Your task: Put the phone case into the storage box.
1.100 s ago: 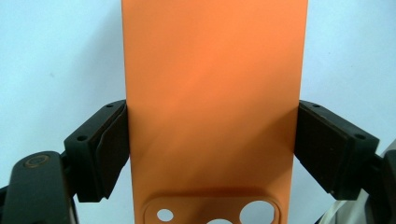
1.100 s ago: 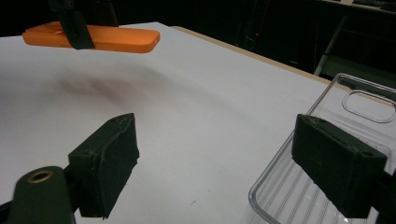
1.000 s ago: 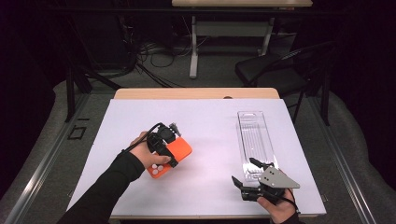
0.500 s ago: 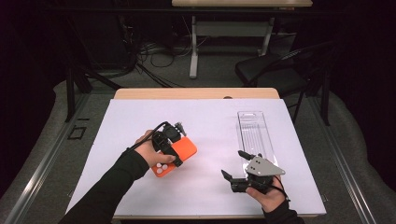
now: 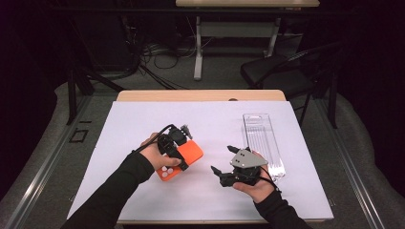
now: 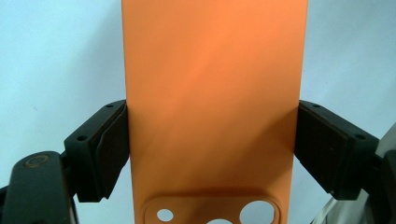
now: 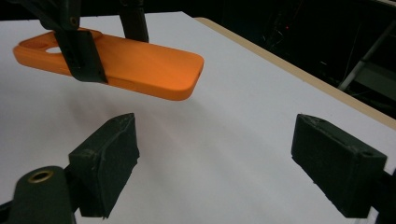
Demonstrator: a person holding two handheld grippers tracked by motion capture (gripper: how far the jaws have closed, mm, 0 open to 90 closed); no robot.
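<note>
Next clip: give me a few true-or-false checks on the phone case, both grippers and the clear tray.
1. The left gripper clamps the orange phone case by its long edges. True.
2. The case lies flat on the table. False: it is held above the white table cover.
3. The right gripper holds the case too. False: its jaws are open and empty.
4. The clear plastic tray lies on the table on the right gripper's side. True.

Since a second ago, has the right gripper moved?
Yes. The right gripper has slid left, away from the clear tray and toward the orange phone case.
</note>
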